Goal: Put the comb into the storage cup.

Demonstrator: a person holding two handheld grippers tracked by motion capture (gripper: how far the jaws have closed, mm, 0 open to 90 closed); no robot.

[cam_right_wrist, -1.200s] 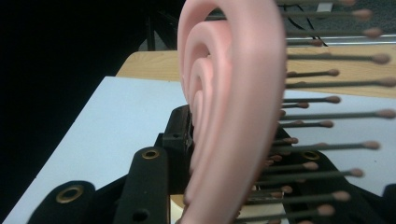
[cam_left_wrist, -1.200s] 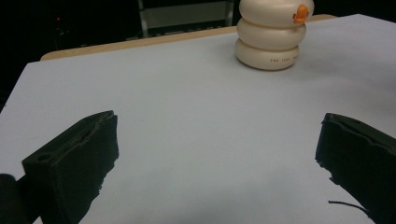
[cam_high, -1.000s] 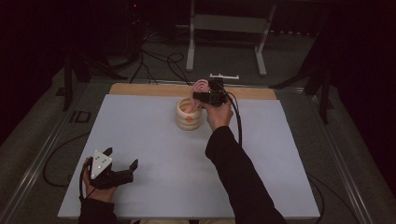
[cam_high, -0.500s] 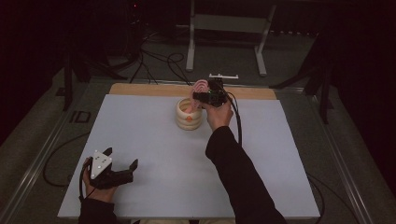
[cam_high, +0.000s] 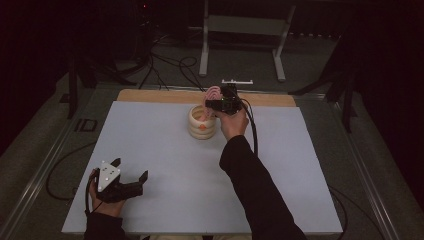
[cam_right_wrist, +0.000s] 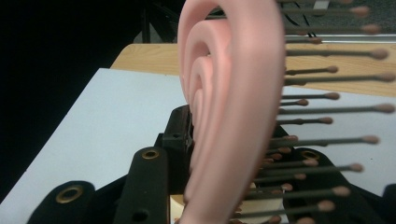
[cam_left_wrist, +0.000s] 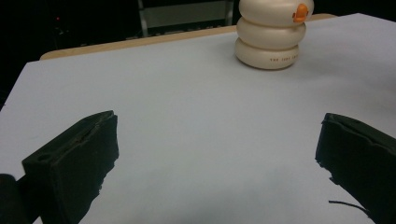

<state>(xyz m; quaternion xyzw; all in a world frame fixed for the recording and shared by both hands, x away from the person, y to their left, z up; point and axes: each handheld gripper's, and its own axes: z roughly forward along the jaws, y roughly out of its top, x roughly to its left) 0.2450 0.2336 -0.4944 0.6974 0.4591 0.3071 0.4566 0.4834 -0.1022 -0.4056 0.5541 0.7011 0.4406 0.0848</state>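
Observation:
A pink hairbrush [cam_high: 214,93] with thin dark bristles stands upright in my right gripper [cam_high: 222,102], which is shut on it. It hangs at the far middle of the table, just above the far right rim of a cream ribbed container [cam_high: 201,122] with an orange knob on its side. In the right gripper view the brush [cam_right_wrist: 233,93] rises between the black jaws, bristles pointing right. My left gripper [cam_high: 131,168] rests at the near left of the white sheet, open and holding nothing. In the left gripper view the container [cam_left_wrist: 271,42] stands far ahead.
The white sheet [cam_high: 150,150] covers the table, with a wooden strip [cam_high: 150,95] along its far edge. Cables and a metal stand [cam_high: 240,30] lie on the dark floor beyond. A cable [cam_high: 252,130] trails from the right gripper along the sleeve.

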